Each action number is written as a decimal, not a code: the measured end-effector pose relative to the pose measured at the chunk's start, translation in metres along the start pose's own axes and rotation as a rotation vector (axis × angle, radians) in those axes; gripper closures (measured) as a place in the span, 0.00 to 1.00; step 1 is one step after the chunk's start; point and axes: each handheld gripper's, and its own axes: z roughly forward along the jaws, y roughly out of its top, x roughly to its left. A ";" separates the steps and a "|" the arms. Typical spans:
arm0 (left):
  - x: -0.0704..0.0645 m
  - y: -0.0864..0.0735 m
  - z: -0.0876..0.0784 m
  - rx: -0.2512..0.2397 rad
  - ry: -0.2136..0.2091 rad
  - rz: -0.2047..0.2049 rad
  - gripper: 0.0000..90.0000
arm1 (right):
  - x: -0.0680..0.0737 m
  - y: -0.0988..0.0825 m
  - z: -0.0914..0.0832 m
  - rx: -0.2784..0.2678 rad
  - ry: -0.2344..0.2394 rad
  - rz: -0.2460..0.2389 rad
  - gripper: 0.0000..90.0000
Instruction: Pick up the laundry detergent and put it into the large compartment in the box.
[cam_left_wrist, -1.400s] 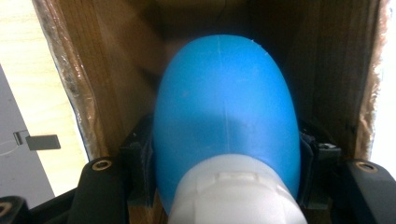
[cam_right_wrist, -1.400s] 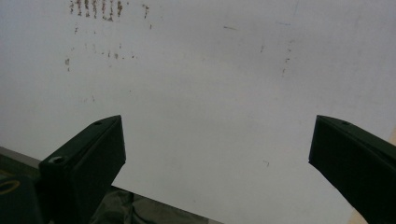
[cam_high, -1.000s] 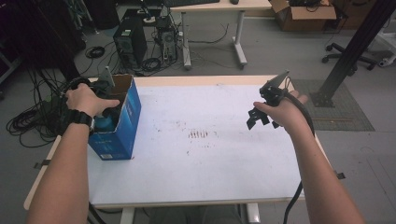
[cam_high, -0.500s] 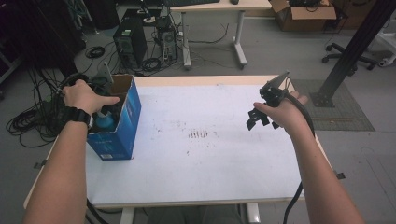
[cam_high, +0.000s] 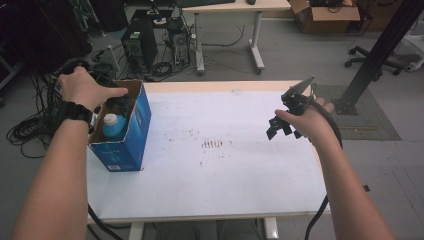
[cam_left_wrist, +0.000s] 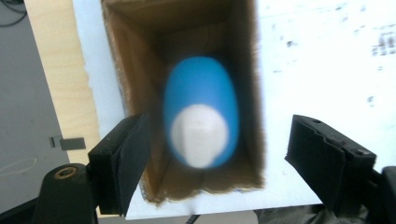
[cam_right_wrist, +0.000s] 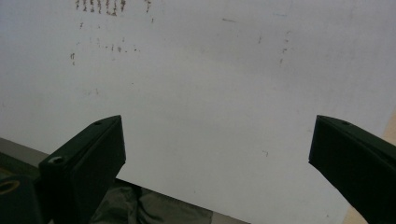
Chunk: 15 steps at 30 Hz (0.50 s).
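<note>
Left tongs (cam_left_wrist: 215, 154) just spread apart above the blue bottle (cam_left_wrist: 201, 112), which sits loose in the cardboard box (cam_high: 131, 137) (white cap up). Right tongs (cam_right_wrist: 217, 163) spread over bare worktop (cam_right_wrist: 196, 93).

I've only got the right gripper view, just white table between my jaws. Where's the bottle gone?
Observer: The blue bottle with a white cap stands inside the blue cardboard box at the table's left edge.
Operator: Is the left tool gripping it?
Observer: No. The left tool is above the box; its jaws have just been opening and stand clear of the bottle on both sides.
Operator: Anything else in the box?
Observer: The left gripper view, looking straight down, shows just the bottle and brown inner walls.
</note>
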 end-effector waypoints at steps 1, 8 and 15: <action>-0.008 0.001 -0.007 -0.012 -0.005 0.011 0.21 | 0.000 -0.001 -0.001 0.002 0.000 0.002 0.04; -0.034 0.003 -0.023 -0.034 -0.033 0.056 0.13 | 0.000 -0.002 -0.004 -0.004 0.008 -0.004 0.04; -0.065 0.002 -0.027 -0.042 -0.057 0.091 0.06 | -0.001 -0.006 -0.005 -0.003 0.013 -0.007 0.04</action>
